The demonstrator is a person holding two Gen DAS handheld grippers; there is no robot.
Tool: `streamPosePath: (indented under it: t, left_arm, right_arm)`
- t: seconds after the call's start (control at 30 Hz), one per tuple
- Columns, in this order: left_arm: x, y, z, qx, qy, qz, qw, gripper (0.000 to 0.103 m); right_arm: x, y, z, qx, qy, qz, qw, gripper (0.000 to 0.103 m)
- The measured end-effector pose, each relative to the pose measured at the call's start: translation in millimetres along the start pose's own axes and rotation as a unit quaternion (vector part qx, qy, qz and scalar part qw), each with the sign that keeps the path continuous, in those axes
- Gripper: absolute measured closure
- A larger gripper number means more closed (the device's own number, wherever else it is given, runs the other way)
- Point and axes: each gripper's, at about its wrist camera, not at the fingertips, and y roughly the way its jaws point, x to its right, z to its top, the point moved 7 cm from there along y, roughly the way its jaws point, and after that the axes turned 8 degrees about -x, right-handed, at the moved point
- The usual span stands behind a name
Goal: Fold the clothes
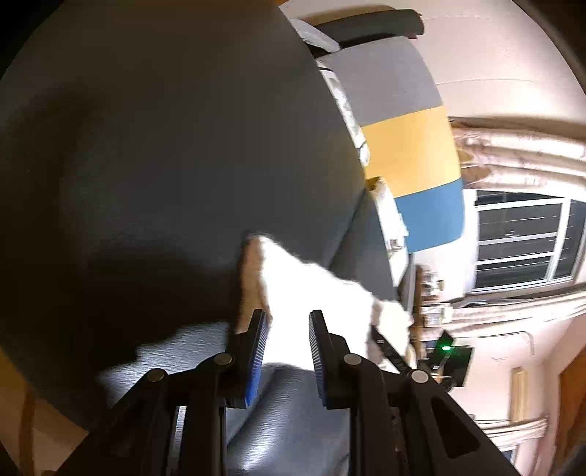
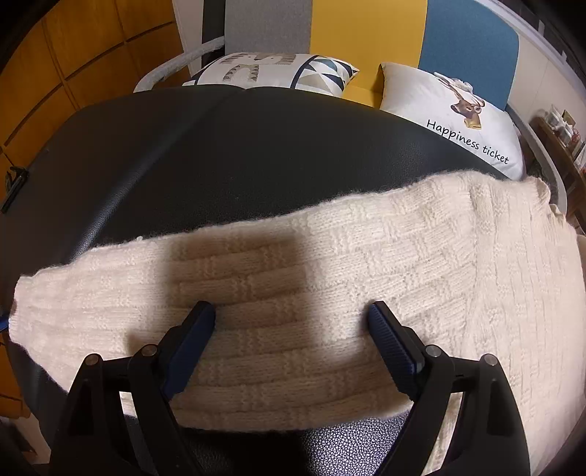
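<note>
Where the right gripper (image 2: 291, 311) is pointed down, its two blue pads (image 2: 392, 348) are spread wide, and nothing is pinched by them. Under them a cream knitted sweater (image 2: 329, 278) is laid flat, with a basket-weave pattern in the wool. The sweater is spread from 9 o'clock to 3 o'clock across a dark padded surface (image 2: 227, 153). A square shadow is cast on the wool just past the left pad. Beyond the dark surface, at 12 o'clock, a pillow with triangles (image 2: 278, 73) is seen, and at 1 o'clock a white pillow with the words "Happiness ticket" (image 2: 454, 121). Behind them a headboard in grey, yellow and blue (image 2: 366, 29) is seen.

In the left wrist view, the left gripper (image 1: 286, 318) is held narrow. An end of the sweater (image 1: 311, 285) is seen in the gap between its pads, very bright and blurred, so it cannot be told whether the wool is squeezed. The other gripper (image 1: 388, 351) is seen at 3 o'clock, past the wool. A window (image 1: 527, 241) is seen far off at 3 o'clock.
</note>
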Motion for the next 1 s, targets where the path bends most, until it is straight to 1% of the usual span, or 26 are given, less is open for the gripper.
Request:
streamPosePath:
  t: [0.03, 0.07, 0.1, 0.17, 0.23, 0.33, 0.47, 0.5, 0.57, 0.6, 0.73, 0.77, 0.8, 0.83, 0.87, 0.93, 1.0]
  left_arm:
    - [4, 0, 0, -0.001, 0.006, -0.005, 1.0, 0.081]
    - [10, 2, -2, -0.003, 0.015, 0.001, 0.9999, 0.081]
    - [12, 5, -1, -0.004, 0.024, 0.02, 0.9995, 0.081]
    - [6, 10, 0, -0.015, 0.028, 0.04, 0.9987, 0.08]
    - [-3, 15, 0, -0.029, 0.018, 0.062, 0.9975, 0.08]
    - [-11, 18, -2, -0.037, 0.012, 0.051, 0.9979, 0.08]
    - [-6, 25, 3, -0.037, 0.01, 0.026, 0.9989, 0.081]
    - [-3, 24, 5, -0.035, 0.018, 0.021, 0.999, 0.081]
    - [11, 31, 13, -0.036, 0.059, 0.02, 0.9974, 0.083]
    - [16, 45, 15, -0.046, 0.076, 0.031, 0.9956, 0.083]
    - [14, 55, 13, -0.06, 0.059, 0.019, 0.9962, 0.082]
    - [13, 56, 13, -0.063, 0.054, 0.016, 0.9964, 0.088]
    - [15, 51, 15, -0.039, 0.066, 0.027, 0.9967, 0.102]
    - [17, 43, 18, -0.008, 0.082, 0.043, 0.9957, 0.101]
    - [21, 32, 15, 0.017, 0.107, 0.051, 0.9928, 0.101]
    - [17, 31, 9, 0.012, 0.129, 0.07, 0.9891, 0.101]
    - [12, 33, 2, 0.0, 0.147, 0.09, 0.9851, 0.101]
  right_arm:
    - [0, 0, 0, 0.002, -0.001, 0.001, 1.0, 0.015]
    - [1, 0, 0, 0.003, -0.002, 0.001, 1.0, 0.015]
    - [1, 0, -1, 0.004, -0.002, 0.002, 1.0, 0.015]
    - [1, 0, -1, 0.004, -0.002, 0.002, 1.0, 0.014]
    - [1, 0, -1, 0.002, -0.002, 0.0, 1.0, 0.014]
    - [1, -1, -1, 0.003, -0.001, 0.0, 1.0, 0.014]
    - [1, -1, 0, 0.002, -0.001, -0.001, 1.0, 0.014]
    - [1, -1, 0, 0.003, 0.0, -0.001, 1.0, 0.014]
    - [1, -2, -1, 0.005, 0.006, 0.001, 1.0, 0.014]
    - [2, -2, -1, 0.009, 0.011, 0.003, 1.0, 0.013]
    - [2, -4, -4, 0.028, 0.011, 0.003, 1.0, 0.013]
    - [2, -5, -4, 0.03, 0.012, 0.003, 0.999, 0.013]
    - [2, -5, -4, 0.028, 0.008, 0.002, 1.0, 0.013]
    - [2, -5, -3, 0.025, 0.002, 0.0, 1.0, 0.013]
    - [1, -5, -3, 0.022, -0.003, -0.002, 1.0, 0.013]
    - [3, -8, -1, 0.009, -0.002, -0.002, 1.0, 0.013]
    - [4, -10, 0, 0.009, 0.004, 0.002, 1.0, 0.013]
